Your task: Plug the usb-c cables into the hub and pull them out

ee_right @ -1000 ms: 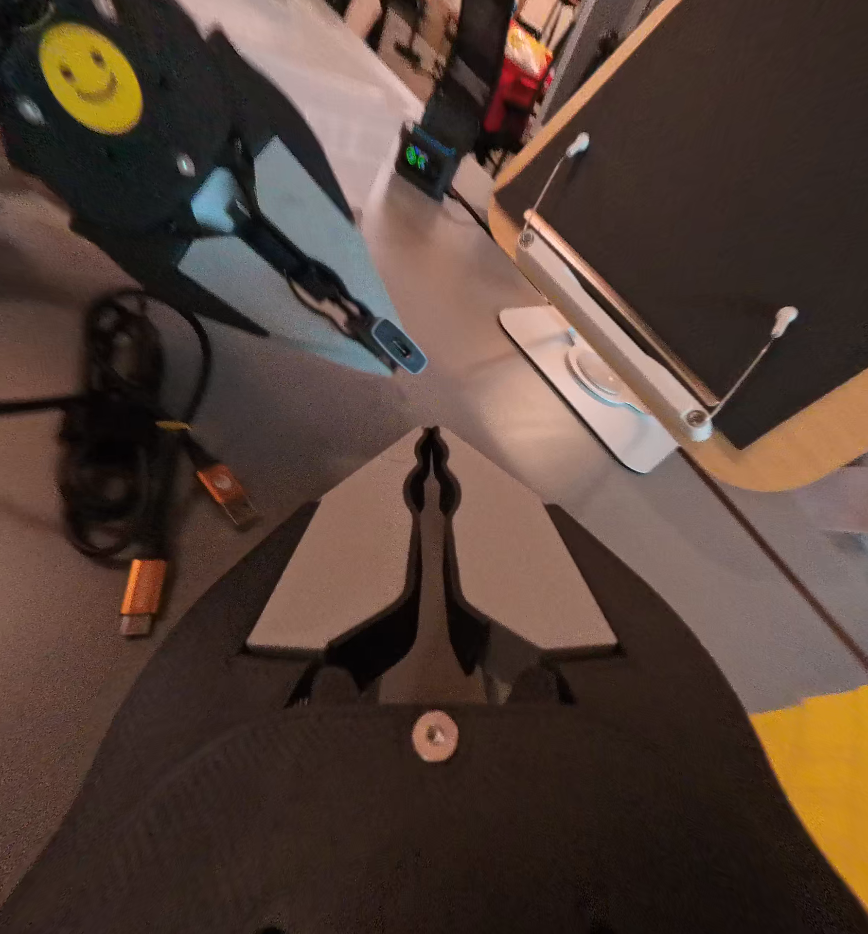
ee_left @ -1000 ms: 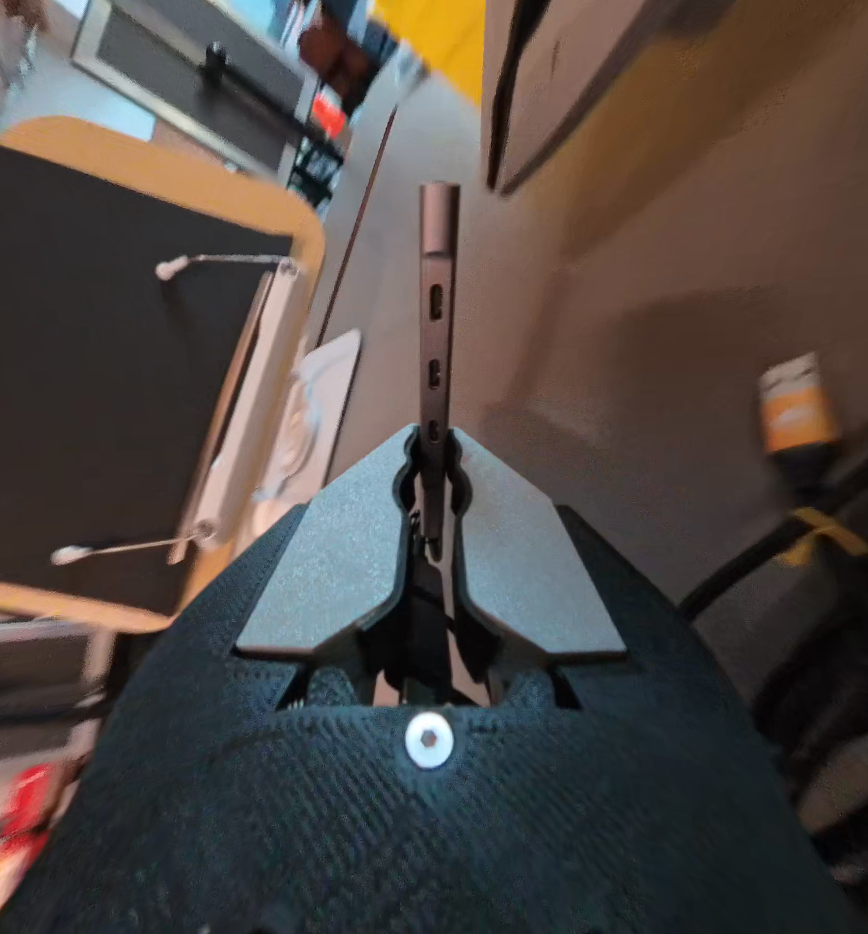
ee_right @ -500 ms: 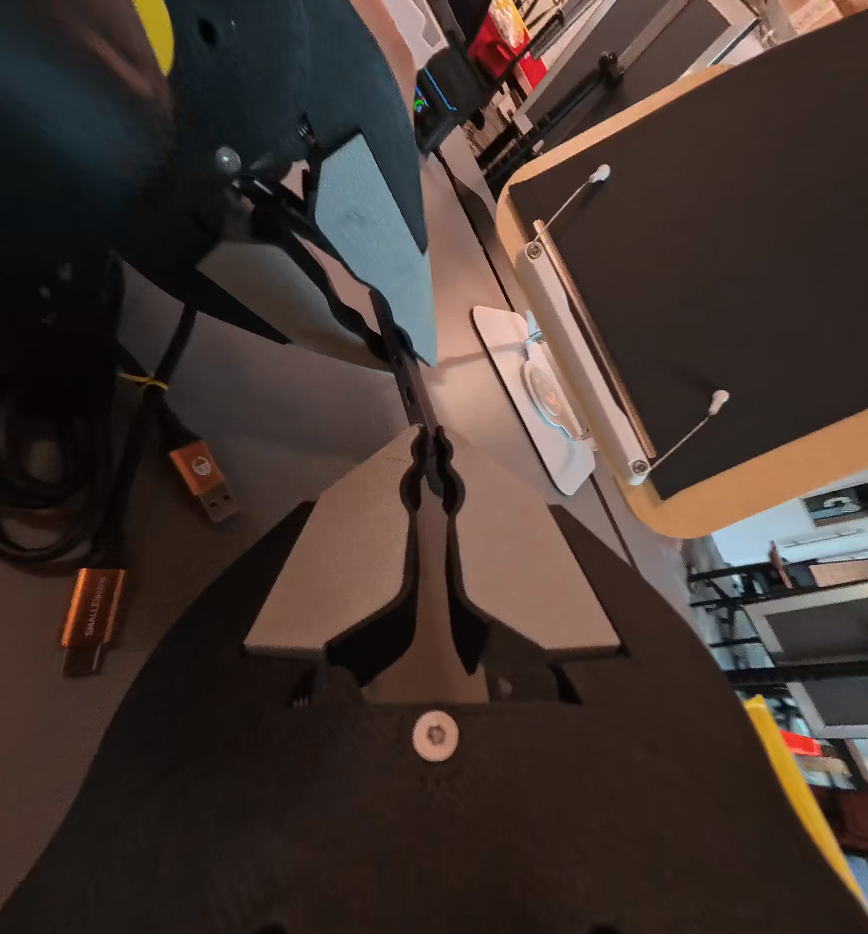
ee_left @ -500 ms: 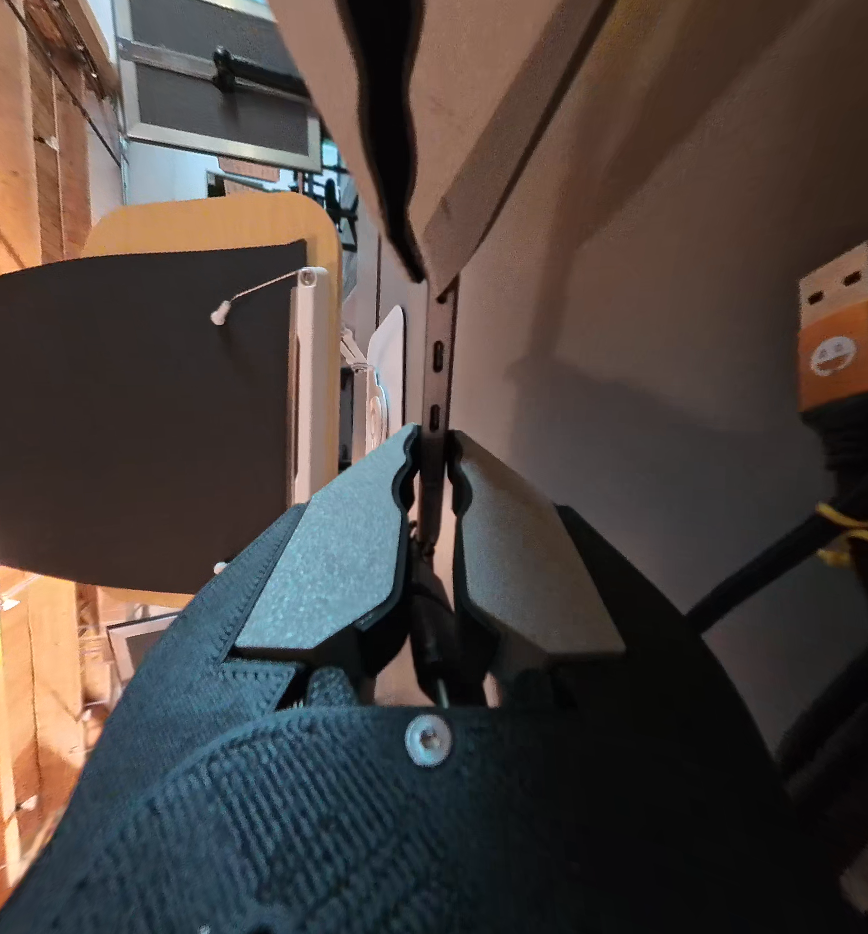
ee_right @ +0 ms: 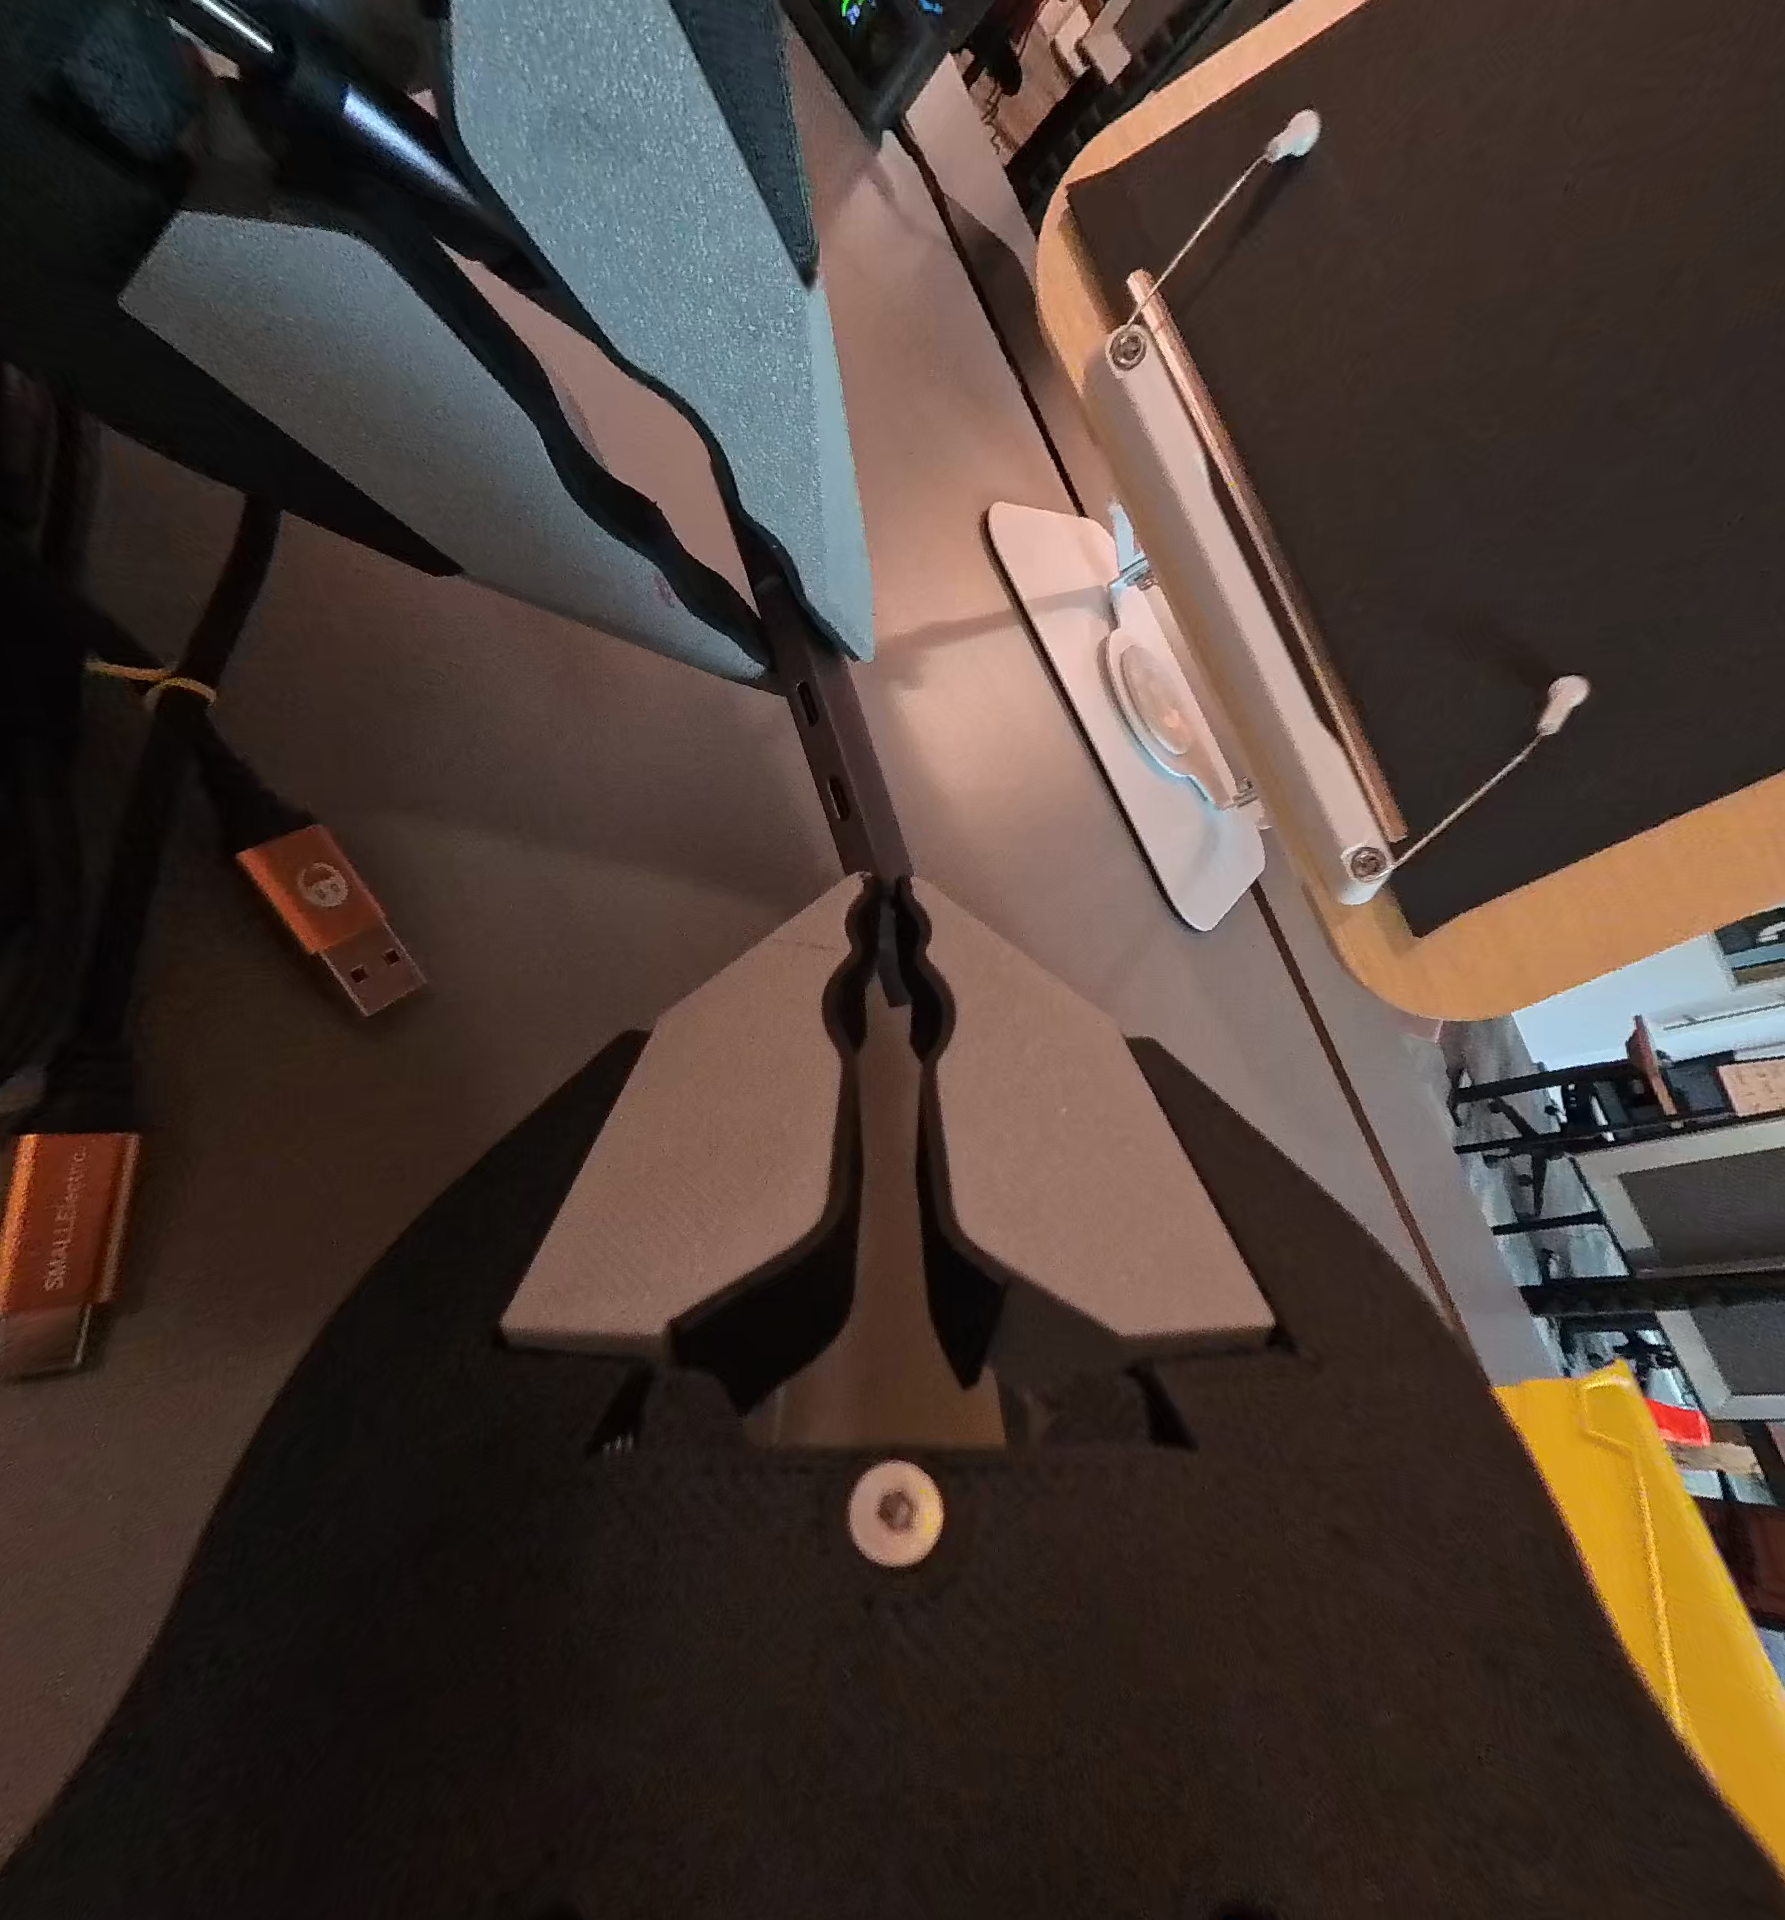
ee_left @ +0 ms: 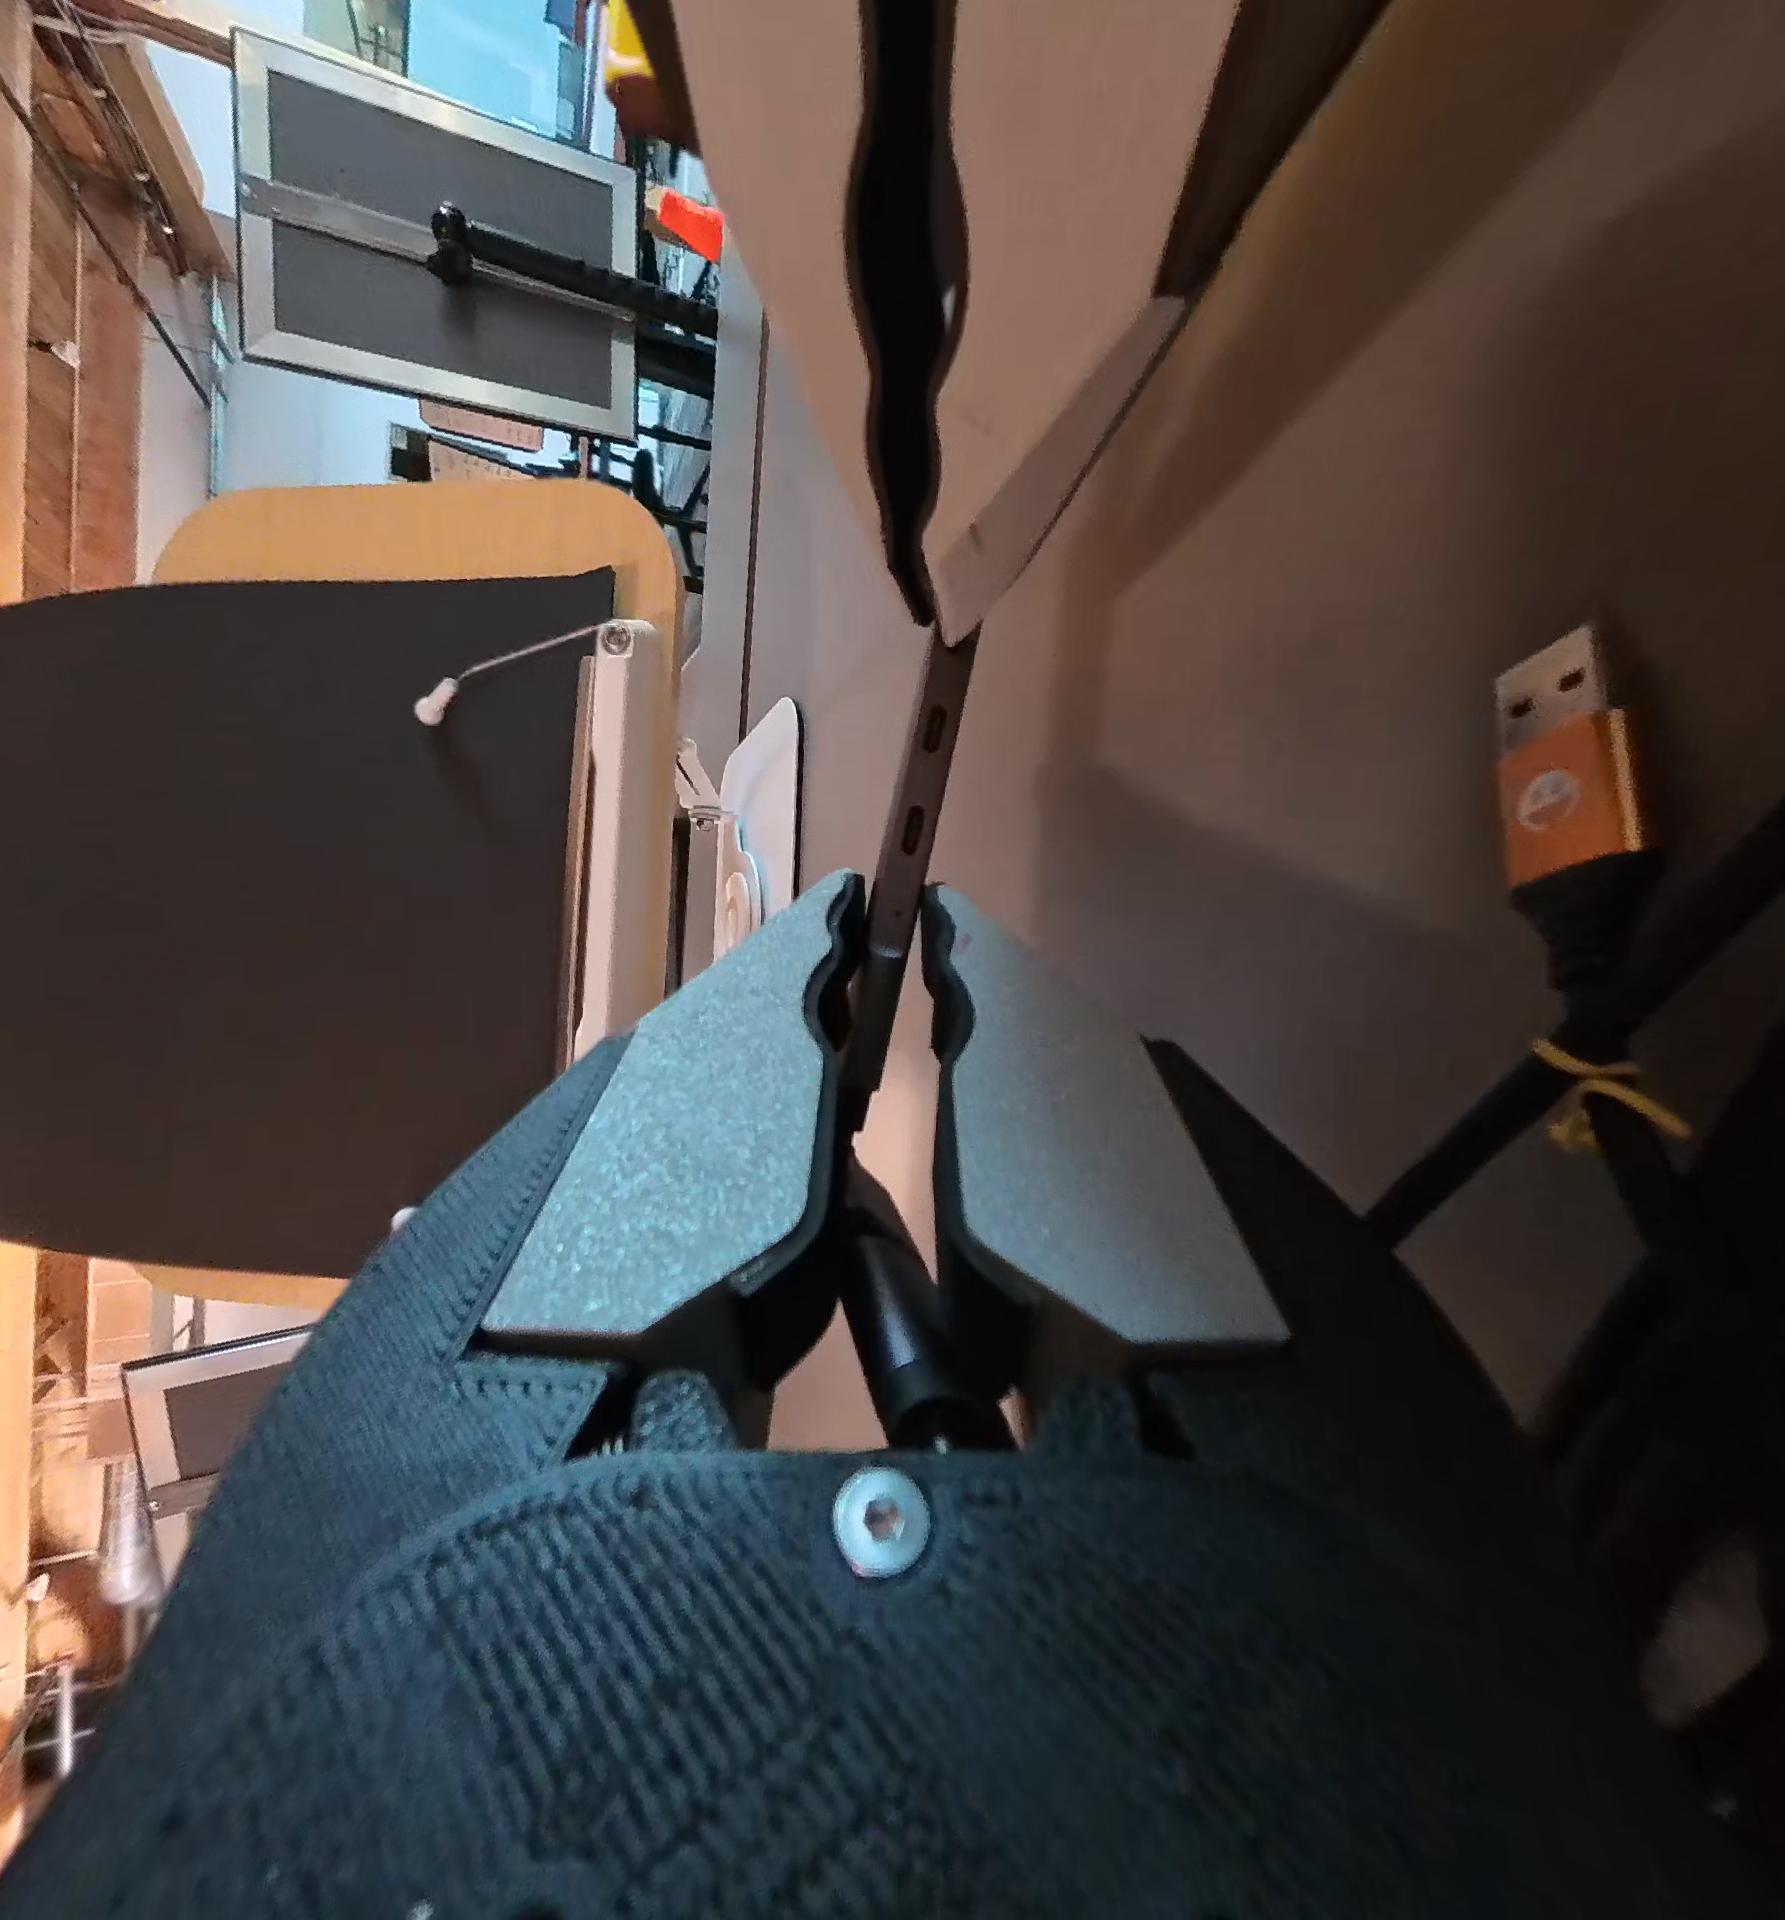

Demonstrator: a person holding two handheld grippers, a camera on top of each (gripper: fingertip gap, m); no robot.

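Note:
A thin dark grey hub (ee_left: 932, 743) with small ports along its edge is held in the air between my two grippers. My left gripper (ee_left: 890, 912) is slightly open around one end; the hub leans against one finger, with a gap to the other. The hub's own cable (ee_left: 898, 1320) runs back between the fingers. My right gripper (ee_right: 883, 914) is shut on the hub's (ee_right: 826, 748) other end. An orange USB-A plug (ee_right: 332, 914) and an orange USB-C plug (ee_right: 57, 1236) on black cable lie unplugged on the grey table (ee_right: 555, 831).
A black board with a wooden rim (ee_right: 1490, 416) stands on a white stand (ee_right: 1127, 707) just right of the hub; it also shows in the left wrist view (ee_left: 244, 883). Coiled black cable (ee_left: 1646, 1091) lies by the plugs. A yellow object (ee_right: 1677, 1610) is at lower right. Across from one pair of fingers to the other is roughly 5 centimetres. Left tips and right tips are each some 9 centimetres from the orange USB-A plug (ee_right: 332, 914). It is also in sight in the left wrist view (ee_left: 1555, 755).
My right gripper moved in and closed on the hub's free end. My left gripper's jaws loosened, and the hub now tilts between them.

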